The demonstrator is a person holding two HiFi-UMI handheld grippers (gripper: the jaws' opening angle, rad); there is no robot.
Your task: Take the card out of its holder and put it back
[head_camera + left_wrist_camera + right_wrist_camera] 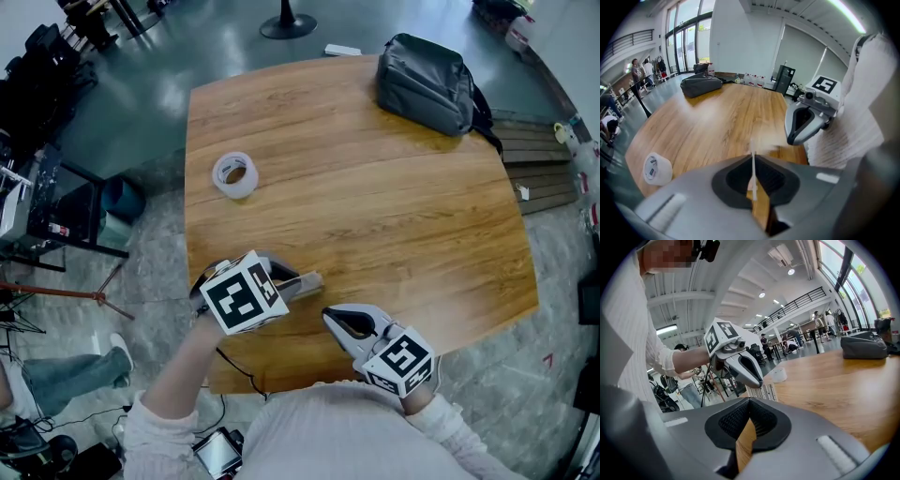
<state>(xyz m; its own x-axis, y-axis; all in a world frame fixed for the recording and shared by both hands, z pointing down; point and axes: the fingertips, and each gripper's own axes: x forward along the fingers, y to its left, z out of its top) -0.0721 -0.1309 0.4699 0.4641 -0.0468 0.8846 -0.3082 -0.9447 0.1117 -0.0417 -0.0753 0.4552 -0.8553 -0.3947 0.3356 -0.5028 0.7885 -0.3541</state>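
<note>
My left gripper (312,280) hovers over the near part of the wooden table (375,206), shut on a thin white card (753,165) that stands edge-on between its jaws. In the right gripper view the same flat piece (761,391) shows dark stripes and sticks out below the left gripper (746,371). Whether it is the bare card or the card in its holder I cannot tell. My right gripper (329,315) is just to the right of it, its tip pointing at the card and close to it. Its jaws (750,402) are shut with nothing between them.
A roll of clear tape (234,174) lies at the table's left side. A grey bag (427,82) sits at the far right corner. The table's near edge (309,375) runs just under both grippers. Black stands and gear crowd the floor at the left (47,197).
</note>
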